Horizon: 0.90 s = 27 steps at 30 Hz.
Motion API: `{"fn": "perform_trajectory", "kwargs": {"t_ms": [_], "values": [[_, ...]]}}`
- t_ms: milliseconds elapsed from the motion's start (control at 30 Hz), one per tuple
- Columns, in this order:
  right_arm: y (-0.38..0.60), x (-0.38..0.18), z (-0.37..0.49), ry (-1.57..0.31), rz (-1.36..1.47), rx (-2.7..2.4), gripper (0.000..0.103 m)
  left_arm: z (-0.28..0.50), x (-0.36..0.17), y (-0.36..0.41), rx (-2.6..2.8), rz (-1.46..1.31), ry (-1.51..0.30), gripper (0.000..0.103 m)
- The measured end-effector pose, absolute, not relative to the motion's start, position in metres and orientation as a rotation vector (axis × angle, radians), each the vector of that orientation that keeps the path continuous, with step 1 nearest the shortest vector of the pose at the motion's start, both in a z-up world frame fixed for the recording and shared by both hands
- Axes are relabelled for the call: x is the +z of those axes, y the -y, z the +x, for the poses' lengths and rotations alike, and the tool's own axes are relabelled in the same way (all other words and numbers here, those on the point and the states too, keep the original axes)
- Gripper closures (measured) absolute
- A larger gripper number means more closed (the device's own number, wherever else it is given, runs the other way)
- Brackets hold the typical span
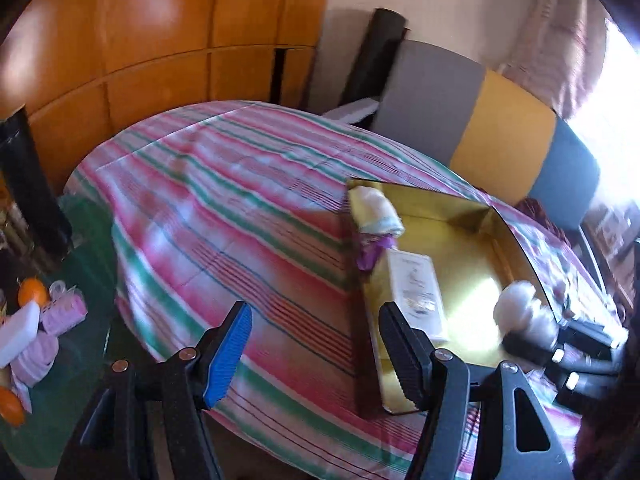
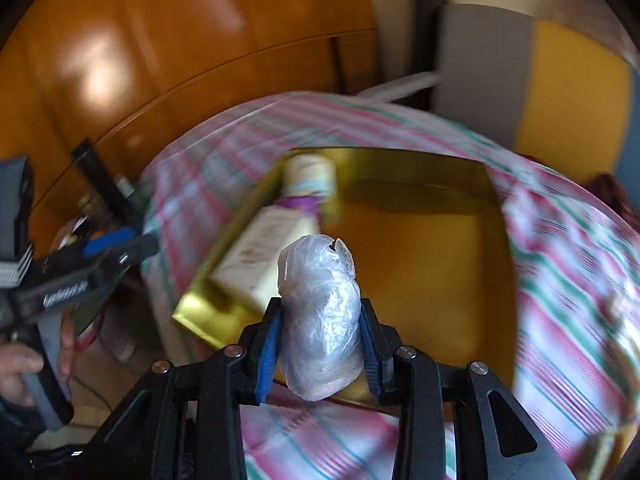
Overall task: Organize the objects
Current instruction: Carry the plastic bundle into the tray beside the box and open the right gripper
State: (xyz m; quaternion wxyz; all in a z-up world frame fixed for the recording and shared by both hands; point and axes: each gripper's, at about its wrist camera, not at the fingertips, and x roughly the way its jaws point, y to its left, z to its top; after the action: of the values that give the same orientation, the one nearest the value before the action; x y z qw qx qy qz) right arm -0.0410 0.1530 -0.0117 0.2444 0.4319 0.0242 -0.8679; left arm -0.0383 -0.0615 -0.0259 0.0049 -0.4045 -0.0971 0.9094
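Observation:
A gold box [image 1: 480,248] [image 2: 432,248] lies open on the striped bed cover. In it, along its left side, lie a rolled white cloth [image 1: 374,210] [image 2: 310,178], a purple item [image 1: 370,254] and a cream carton [image 1: 418,290] [image 2: 256,256]. My right gripper [image 2: 320,320] is shut on a white bundle wrapped in clear plastic [image 2: 320,320] and holds it over the box's near edge; it also shows in the left wrist view [image 1: 520,312]. My left gripper [image 1: 314,344] is open and empty, left of the box; it shows at the left of the right wrist view [image 2: 116,244].
A green side table [image 1: 80,280] at the left holds pink hair rollers [image 1: 66,314], a white block [image 1: 20,334] and orange balls [image 1: 32,292]. Wooden wardrobe doors [image 1: 160,40] stand behind the bed. A grey, yellow and blue headboard [image 1: 500,132] is at the right.

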Motion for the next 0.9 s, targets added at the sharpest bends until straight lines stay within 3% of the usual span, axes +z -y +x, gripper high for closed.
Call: {"fn": "perform_trajectory", "kwargs": {"t_ms": [300, 333, 433, 900], "values": [[-0.082, -0.060, -0.058, -0.320, 1.256, -2.118, 0.062, -0.044, -0.038, 0.071, 2.844, -1.330, 0.325, 0.036], [-0.082, -0.062, -0.061, -0.301, 1.258, -2.123, 0.058, -0.044, -0.040, 0.071, 2.841, -1.335, 0.326, 0.036], [-0.092, -0.060, -0.063, -0.191, 1.262, -2.127, 0.033, -0.043, -0.042, 0.071, 2.846, -1.343, 0.319, 0.036], [-0.144, -0.037, -0.037, 0.022, 1.261, -2.263, 0.024, -0.040, -0.041, 0.048, 2.762, -1.328, 0.299, 0.036]]}}
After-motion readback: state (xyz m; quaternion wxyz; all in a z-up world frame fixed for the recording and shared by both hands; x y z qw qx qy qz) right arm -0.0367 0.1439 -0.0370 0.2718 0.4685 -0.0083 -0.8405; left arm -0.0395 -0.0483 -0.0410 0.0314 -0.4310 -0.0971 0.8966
